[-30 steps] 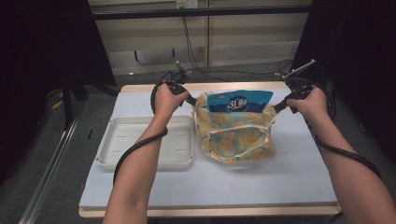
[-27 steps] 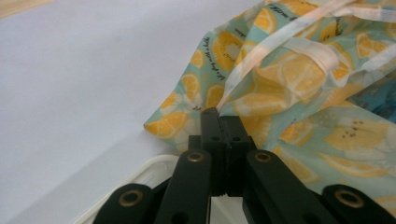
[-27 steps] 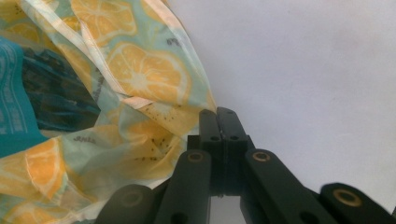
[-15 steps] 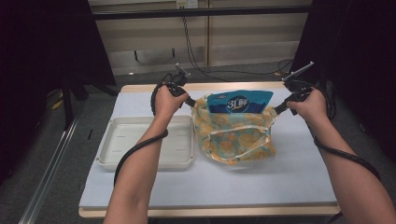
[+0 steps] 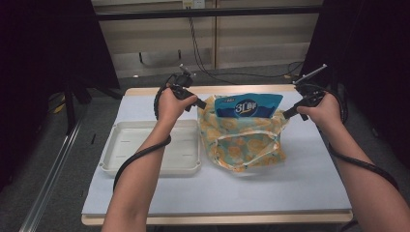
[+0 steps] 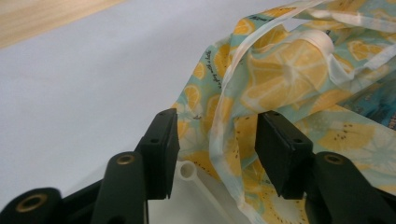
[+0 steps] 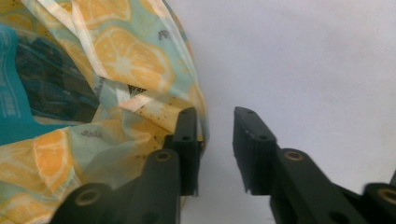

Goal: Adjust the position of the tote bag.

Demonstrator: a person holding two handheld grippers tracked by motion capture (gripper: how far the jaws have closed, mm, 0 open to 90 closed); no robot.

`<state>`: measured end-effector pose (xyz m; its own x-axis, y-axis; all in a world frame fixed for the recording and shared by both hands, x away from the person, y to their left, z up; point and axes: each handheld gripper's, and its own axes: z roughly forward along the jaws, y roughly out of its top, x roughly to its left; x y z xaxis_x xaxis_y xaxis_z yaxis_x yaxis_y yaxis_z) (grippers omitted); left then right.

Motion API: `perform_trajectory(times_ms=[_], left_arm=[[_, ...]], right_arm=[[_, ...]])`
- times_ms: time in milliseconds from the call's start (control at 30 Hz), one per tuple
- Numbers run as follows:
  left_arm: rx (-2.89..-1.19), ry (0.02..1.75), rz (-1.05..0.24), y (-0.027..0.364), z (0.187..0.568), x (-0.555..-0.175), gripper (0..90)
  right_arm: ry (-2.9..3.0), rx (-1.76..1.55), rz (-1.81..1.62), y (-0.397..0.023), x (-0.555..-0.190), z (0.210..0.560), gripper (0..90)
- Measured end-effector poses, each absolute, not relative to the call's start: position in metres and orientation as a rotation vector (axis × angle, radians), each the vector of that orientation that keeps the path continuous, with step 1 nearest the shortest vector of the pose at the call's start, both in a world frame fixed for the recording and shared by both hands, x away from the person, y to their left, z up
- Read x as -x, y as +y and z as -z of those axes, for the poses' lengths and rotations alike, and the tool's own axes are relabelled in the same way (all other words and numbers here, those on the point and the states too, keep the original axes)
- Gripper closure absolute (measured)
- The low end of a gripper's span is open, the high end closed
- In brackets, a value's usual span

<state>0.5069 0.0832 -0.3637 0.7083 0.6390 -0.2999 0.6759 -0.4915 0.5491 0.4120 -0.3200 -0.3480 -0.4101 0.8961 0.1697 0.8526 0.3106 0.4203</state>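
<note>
A lemon-print bag (image 5: 244, 140) stands on the table with a blue packet (image 5: 249, 105) sticking out of its mouth. My left gripper (image 5: 203, 104) is at the bag's upper left corner. Its jaws have just been opening. In the left gripper view the left gripper (image 6: 217, 149) is open, and a fold of the bag (image 6: 280, 79) hangs loose between the pads. My right gripper (image 5: 285, 114) is at the upper right corner, its jaws also just opened. The right gripper (image 7: 215, 149) is open, with the bag's edge (image 7: 126, 60) lying against its left jaw and the packet (image 7: 14, 93) inside.
A shallow white tray (image 5: 121, 159) lies left of the bag, its rim (image 6: 189, 170) just below my left jaws. A white cover (image 5: 290, 193) spreads over the table, with bare room in front of and right of the bag. Cables trail from both grippers.
Little differs in the high view: both hands keep their places at the bag's upper corners, and the bag stands as before.
</note>
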Motion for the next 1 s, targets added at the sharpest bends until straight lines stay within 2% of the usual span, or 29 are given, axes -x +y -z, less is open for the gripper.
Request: perform_trajectory(times_ms=[233,367,500,667,800,900,1000], left_arm=[[-2.272,0.972,0.079,0.085,0.357,-0.5,46.7],[-2.299,0.95,0.057,0.086,0.354,-0.495,38.0],[-2.298,0.943,0.054,0.09,0.353,-0.491,36.1],[-2.296,0.936,0.053,0.093,0.354,-0.488,37.4],[-2.298,0.918,0.057,0.093,0.357,-0.489,40.7],[-2.295,0.918,0.067,0.091,0.359,-0.489,40.8],[-2.302,0.91,0.069,0.09,0.362,-0.49,41.3]], right_arm=[[2.481,-1.62,-0.691,-0.318,-0.406,0.34,61.4],[2.472,-1.622,-0.675,-0.316,-0.403,0.337,52.1],[2.473,-1.615,-0.686,-0.317,-0.401,0.333,51.5],[2.51,-1.596,-0.731,-0.314,-0.399,0.329,60.7],[2.503,-1.58,-0.75,-0.312,-0.402,0.326,79.1],[2.518,-1.576,-0.762,-0.312,-0.404,0.327,89.7],[2.509,-1.605,-0.742,-0.316,-0.407,0.33,90.0]])
